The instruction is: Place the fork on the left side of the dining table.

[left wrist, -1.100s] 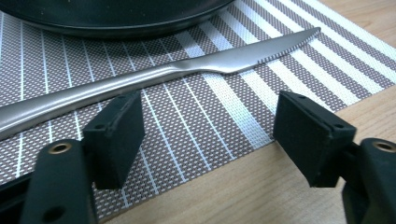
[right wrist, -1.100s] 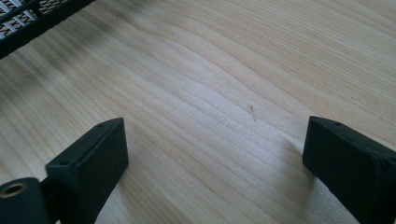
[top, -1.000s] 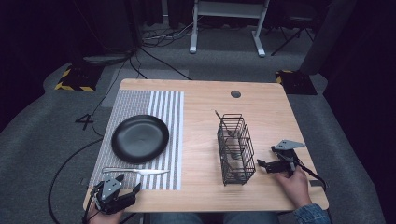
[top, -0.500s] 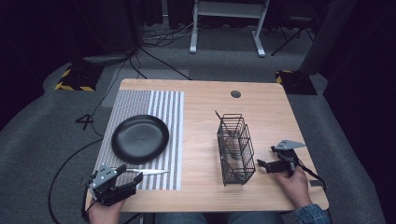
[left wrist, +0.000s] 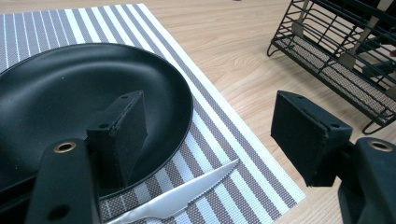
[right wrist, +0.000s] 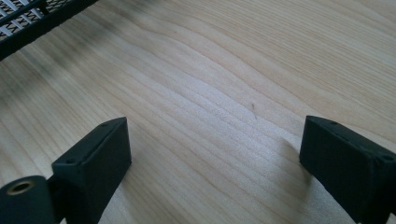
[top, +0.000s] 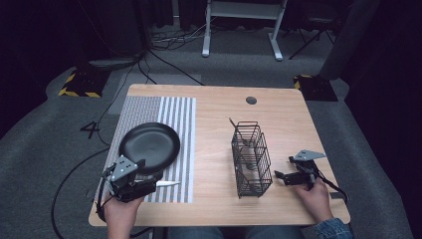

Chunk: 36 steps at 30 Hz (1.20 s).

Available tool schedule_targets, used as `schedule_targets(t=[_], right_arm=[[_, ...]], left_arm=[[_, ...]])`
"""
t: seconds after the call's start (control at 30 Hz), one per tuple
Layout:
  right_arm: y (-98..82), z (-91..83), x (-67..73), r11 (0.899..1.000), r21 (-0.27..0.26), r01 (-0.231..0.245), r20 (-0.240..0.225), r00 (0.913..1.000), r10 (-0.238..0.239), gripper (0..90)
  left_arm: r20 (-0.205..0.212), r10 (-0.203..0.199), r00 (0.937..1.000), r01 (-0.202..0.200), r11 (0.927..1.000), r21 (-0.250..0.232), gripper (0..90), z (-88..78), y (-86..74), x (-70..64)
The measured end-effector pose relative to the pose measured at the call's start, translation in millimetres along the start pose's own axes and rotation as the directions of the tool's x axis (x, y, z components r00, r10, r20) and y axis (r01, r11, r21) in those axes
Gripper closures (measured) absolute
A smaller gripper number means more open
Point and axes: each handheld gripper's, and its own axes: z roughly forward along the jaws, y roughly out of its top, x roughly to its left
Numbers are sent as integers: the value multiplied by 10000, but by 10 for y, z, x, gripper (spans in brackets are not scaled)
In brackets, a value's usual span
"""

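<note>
At the left of the table (top: 219,107), the person's left hand (top: 118,215) held the left gripper (left wrist: 210,140) low over the near edge of the striped placemat (top: 174,112), its 2 black jaws spread wide and grasping nothing. In the left gripper view, the knife (left wrist: 180,198) lay flat on the placemat between those jaws, serrated edge showing, its tip pointing toward the bare wood; its handle end ran out of sight beneath the gripper. The knife sat just beside the near rim of the black plate (top: 149,144), which rested on the same placemat, and 1 jaw stood over the plate's rim. In the high view the blade tip (top: 169,183) showed just right of the left gripper, still on the stripes. Further right, near the middle of the table, stood the black wire basket (top: 251,159), upright on the wood and well apart from the placemat, with some utensils inside that were too small to tell apart. At the far right, the person's right hand (top: 314,196) held the right gripper (top: 283,176) near the basket's near end without touching it. In the right gripper view its 2 jaws stood wide apart over bare wood, released and holding nothing, with a corner of the basket at the upper left.
</note>
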Motion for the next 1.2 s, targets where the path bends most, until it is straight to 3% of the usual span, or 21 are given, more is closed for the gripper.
schedule_targets(t=[0.27,0.5,0.63,0.67,0.97,1.1,1.2], right_arm=[[2,3,1,10000,-17,-28,6,10000,28,92],[2,2,0,10000,-13,-16,0,10000,16,93],[2,2,-1,10000,-16,-22,-2,10000,22,93],[2,2,-1,10000,-16,-22,-2,10000,22,93],[2,3,-2,10000,-24,-17,2,10000,17,93],[2,2,-2,10000,-22,-22,1,10000,22,93],[1,1,-5,10000,-26,17,-22,10000,-17,96]], left_arm=[[57,273,9996,-273,9996,-23,280,30,115,-55],[453,628,9970,-624,9980,-106,285,216,337,-172],[955,-137,9953,116,9997,222,300,352,524,-197],[1080,-167,9940,141,9996,248,300,377,564,-200],[1146,445,9924,-429,9989,-163,315,680,805,-358],[1234,418,9915,-389,9989,-252,315,831,896,-417],[1620,141,9867,-95,9995,-287,315,963,960,-451]])
